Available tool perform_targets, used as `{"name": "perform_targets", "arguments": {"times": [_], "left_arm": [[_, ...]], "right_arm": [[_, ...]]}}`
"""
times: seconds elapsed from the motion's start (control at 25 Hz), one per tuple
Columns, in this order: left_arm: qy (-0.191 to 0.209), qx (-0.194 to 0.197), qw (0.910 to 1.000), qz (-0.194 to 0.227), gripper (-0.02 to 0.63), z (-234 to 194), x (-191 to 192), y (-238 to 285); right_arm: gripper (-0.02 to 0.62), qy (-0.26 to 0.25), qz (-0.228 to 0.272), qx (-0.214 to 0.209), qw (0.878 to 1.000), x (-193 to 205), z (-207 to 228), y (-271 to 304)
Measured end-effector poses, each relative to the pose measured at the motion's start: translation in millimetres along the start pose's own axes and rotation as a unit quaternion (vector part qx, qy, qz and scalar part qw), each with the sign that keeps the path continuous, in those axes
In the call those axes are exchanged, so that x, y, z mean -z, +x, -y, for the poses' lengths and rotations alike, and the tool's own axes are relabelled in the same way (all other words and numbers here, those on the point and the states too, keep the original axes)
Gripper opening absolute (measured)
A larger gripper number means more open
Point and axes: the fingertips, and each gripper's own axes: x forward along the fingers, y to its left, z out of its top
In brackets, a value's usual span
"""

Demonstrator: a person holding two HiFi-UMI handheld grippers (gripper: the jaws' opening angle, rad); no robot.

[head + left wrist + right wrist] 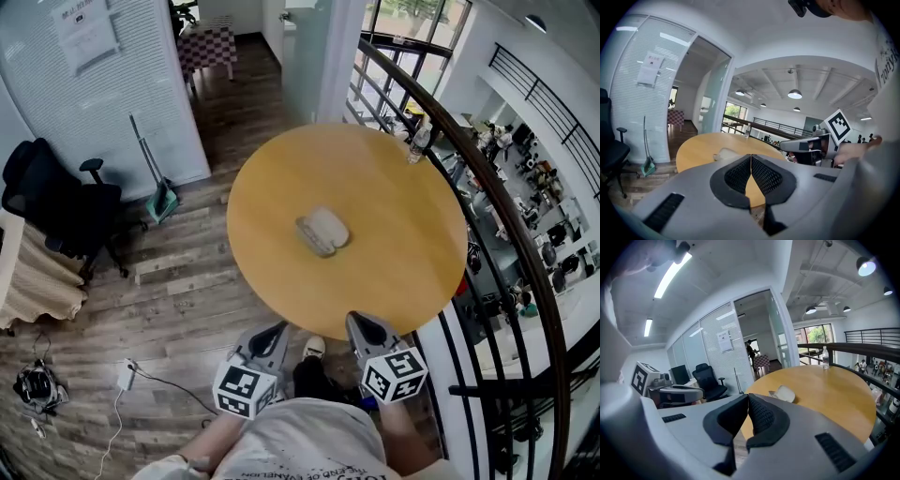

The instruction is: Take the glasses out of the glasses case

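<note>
Dark wood-plank flooring surrounds a round yellow-tan wooden table (394,216). A pale grey, oval glasses case (322,232) lies near the table's middle, touching nothing else. A clear plastic bottle (418,142) stands at the table's far edge. Well apart from the case, at the table's near edge, the left gripper (278,328) and the right gripper (361,319) hover with their jaws pressed together, holding nothing.

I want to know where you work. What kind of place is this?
Probably an office, on an upper level: there is a black office chair, a wall of blinds, and a railing with a lower floor beyond it.
</note>
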Motion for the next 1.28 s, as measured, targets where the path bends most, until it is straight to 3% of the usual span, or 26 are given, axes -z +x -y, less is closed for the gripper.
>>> {"name": "perform_targets", "arguments": {"times": [0.32,0.6,0.96,1.28], "left_arm": [[-0.001,-0.013,0.9999,0.007,0.025,-22,-42,79],[0.001,-0.032,0.9995,0.008,0.026,-25,-61,112],[0.005,-0.031,0.9994,-0.013,0.026,-36,-70,130],[0.012,-0.008,0.9994,-0.031,0.026,-47,-72,146]], "right_arm": [[0.026,-0.016,0.006,-0.016,1.000,-44,62,46],[0.026,-0.023,-0.001,-0.035,0.999,-57,95,62],[0.026,-0.013,-0.011,-0.050,0.999,-64,106,83],[0.026,-0.012,-0.017,-0.035,0.999,-67,106,91]]}}
